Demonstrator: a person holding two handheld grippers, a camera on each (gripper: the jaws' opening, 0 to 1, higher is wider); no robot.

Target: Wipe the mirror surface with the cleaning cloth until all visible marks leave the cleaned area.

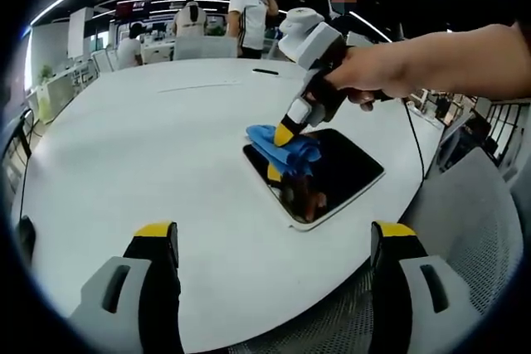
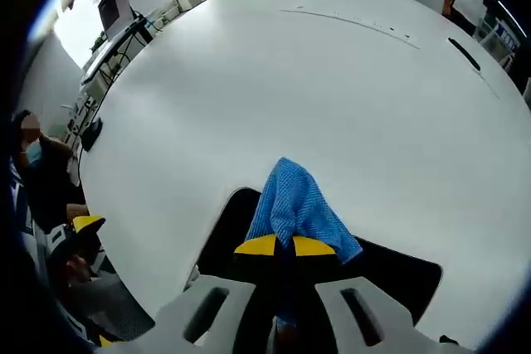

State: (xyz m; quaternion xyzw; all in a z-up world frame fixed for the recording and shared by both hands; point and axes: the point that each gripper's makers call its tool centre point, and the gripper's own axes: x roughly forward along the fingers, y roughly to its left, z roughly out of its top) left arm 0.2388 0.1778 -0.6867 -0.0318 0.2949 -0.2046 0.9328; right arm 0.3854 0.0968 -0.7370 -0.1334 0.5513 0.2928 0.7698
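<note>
Right now your right tool [image 2: 284, 246] has its jaws pinched together on the blue cleaning cloth [image 2: 297, 205], and the cloth is pressed down on the mirror [image 1: 344, 167] — the dark, rounded-corner panel lying flat on the white surface [image 1: 149, 147], close to the edge nearest you. In the left gripper view the cloth [image 1: 286, 148] sits at the mirror's far corner, so almost all of the glass stretches from the cloth back toward you and toward the surface's near edge; that, I judge, is the way your next stroke has to travel, along the mirror's long axis. The right tool [image 1: 284, 133] is the one on the job. Your left tool [image 1: 278, 246] hangs well apart from the mirror with its jaws spread wide and nothing between them — free to steady the mirror's near corner if it starts to slide. Whether marks remain on the glass you cannot tell from either view; it reflects dark shapes only. No containers stand on the surface; a small dark object [image 1: 265, 71] lies toward its far edge.
</note>
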